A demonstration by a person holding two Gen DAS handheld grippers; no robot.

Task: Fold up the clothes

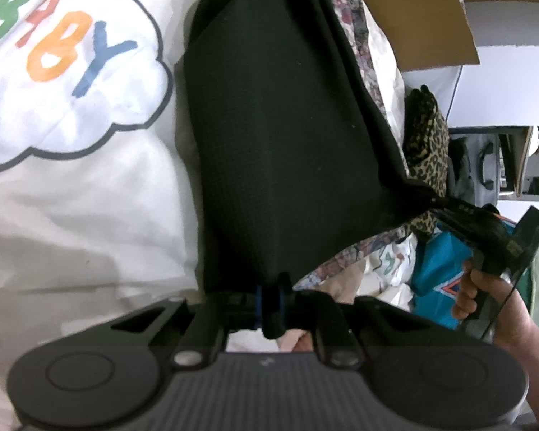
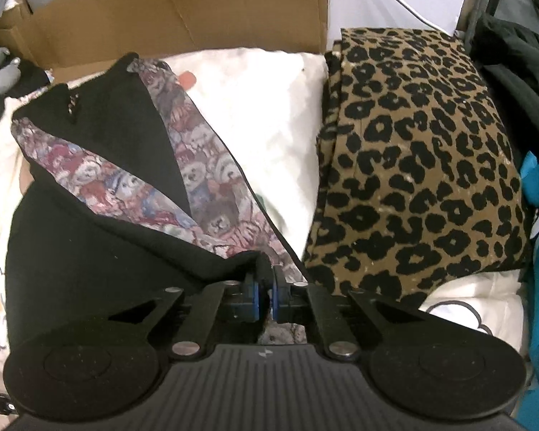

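The black garment (image 1: 287, 136) hangs stretched between the two tools above a white sheet printed with "BABY" (image 1: 72, 54), which lies open and uncluttered on its left. On its right the room is crowded: a folded leopard-print cloth (image 2: 420, 158) lies just beside it, with a cardboard box (image 2: 183, 10) behind. The left tool (image 1: 269, 305) is clenched on the garment's lower edge; the right tool (image 2: 266, 287) is clenched on a corner, a hand (image 1: 492, 305) gripping its handle. The garment is plain black outside, with a teddy-bear patterned lining (image 2: 197, 179) showing where it folds open. Its far end is cut off by the frame, and blur softens the teal item (image 1: 434, 273) near the right tool.
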